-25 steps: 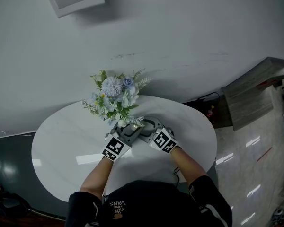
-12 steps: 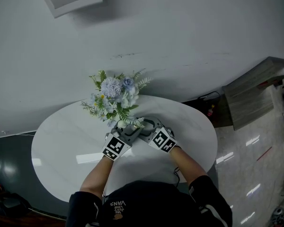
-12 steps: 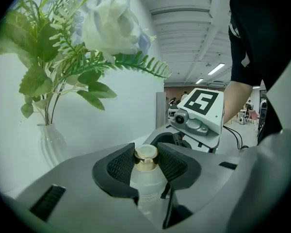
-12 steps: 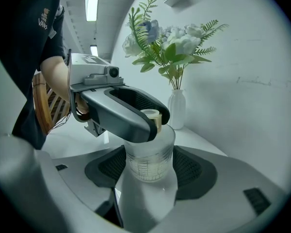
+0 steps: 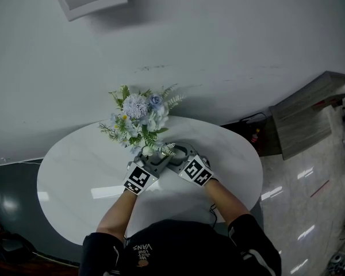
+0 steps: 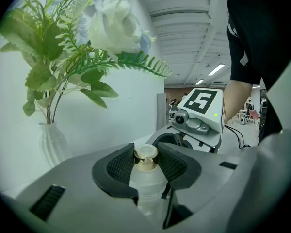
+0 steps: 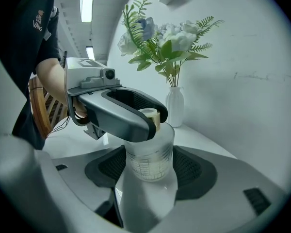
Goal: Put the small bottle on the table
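Observation:
A small frosted bottle [image 7: 150, 152] with a gold cap [image 6: 146, 158] is held between both grippers over the white round table [image 5: 75, 177]. My left gripper [image 6: 146, 155] is shut on the cap, its black pads [image 6: 120, 165] pressing each side. My right gripper [image 7: 150, 168] is shut on the bottle's body lower down. In the head view the left gripper [image 5: 154, 158] and right gripper [image 5: 173, 155] meet tip to tip just in front of the vase, and they hide the bottle. Whether the bottle's base touches the table cannot be told.
A white vase [image 7: 174, 106] of blue and white flowers [image 5: 139, 115] stands right behind the grippers, near the wall. A wooden chair [image 7: 39, 108] is at the table's near side. A wooden cabinet [image 5: 310, 114] stands on the floor to the right.

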The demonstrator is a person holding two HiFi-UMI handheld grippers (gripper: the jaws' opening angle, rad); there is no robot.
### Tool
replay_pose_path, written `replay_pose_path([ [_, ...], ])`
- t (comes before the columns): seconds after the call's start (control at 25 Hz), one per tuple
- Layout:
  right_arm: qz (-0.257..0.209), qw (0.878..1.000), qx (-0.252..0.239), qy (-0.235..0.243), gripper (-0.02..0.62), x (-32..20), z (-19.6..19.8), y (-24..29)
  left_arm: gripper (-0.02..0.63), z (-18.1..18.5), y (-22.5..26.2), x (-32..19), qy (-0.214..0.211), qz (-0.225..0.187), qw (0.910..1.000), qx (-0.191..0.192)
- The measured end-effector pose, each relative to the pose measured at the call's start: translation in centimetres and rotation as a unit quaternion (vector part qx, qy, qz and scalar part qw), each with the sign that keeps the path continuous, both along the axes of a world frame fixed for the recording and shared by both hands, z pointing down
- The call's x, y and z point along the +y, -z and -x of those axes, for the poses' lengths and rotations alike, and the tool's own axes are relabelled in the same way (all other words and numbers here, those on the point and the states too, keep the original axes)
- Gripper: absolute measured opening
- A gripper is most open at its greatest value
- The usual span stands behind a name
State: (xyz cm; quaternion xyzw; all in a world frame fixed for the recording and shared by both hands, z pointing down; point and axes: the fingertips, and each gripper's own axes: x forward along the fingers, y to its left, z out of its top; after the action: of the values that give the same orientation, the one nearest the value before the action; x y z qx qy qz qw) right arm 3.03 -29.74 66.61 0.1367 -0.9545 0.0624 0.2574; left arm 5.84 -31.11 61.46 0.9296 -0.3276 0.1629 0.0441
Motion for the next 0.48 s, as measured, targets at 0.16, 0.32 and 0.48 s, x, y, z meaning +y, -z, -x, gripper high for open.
replay_pose_path([
  [0.16,0.011,1.0,-0.016,-0.016,0.27,0.1,-0.2,0.4,0.174,-0.1,0.0,0.2,-0.008,0.002,0.9999,0.007],
  [0.32,0.006,0.999,-0.026,-0.027,0.27,0.1,-0.6,1.2,0.249,0.2,0.0,0.6,-0.008,0.005,0.9999,0.006],
  [0.48,0.001,0.999,-0.029,-0.033,0.27,0.6,-1.0,1.9,0.25,0.3,0.7,1.1,-0.002,-0.005,1.0,0.007],
])
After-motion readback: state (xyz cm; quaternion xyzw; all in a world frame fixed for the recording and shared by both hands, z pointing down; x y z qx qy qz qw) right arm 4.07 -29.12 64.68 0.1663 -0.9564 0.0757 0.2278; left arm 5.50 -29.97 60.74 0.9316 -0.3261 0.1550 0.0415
